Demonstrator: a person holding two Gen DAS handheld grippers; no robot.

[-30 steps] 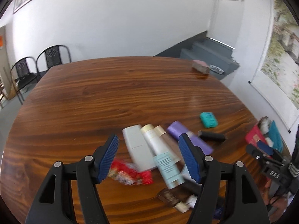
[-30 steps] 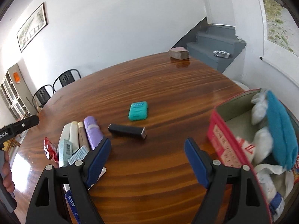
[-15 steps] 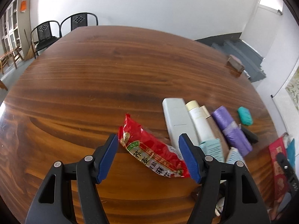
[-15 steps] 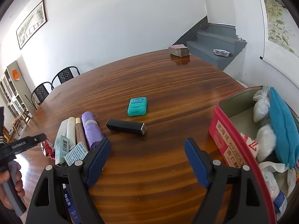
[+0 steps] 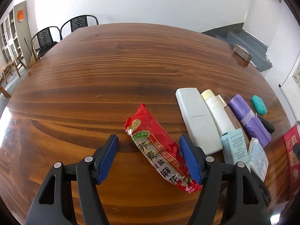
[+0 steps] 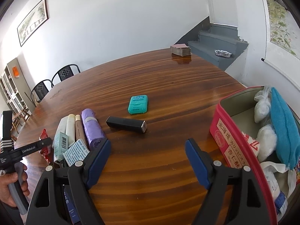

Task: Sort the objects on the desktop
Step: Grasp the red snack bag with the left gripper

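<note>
**A:** Red snack packet point(image 5: 159, 150) is only fully visible from the left wrist. It lies diagonally on the wooden table point(image 5: 112, 65), and the left gripper point(image 5: 149, 143) stands wide open around it. Its right pad looks like it's touching the wrapper edge, with nothing pinched.

**B:** Right wrist has what that one barely shows: a red tin point(image 6: 230, 131) with bags and a blue cloth point(image 6: 283, 129) inside. The right gripper point(image 6: 148, 148) is wide open too, holding nothing, above bare wood, with the black tube point(image 6: 125, 124) and teal floss box point(image 6: 138, 104) beyond.
</note>
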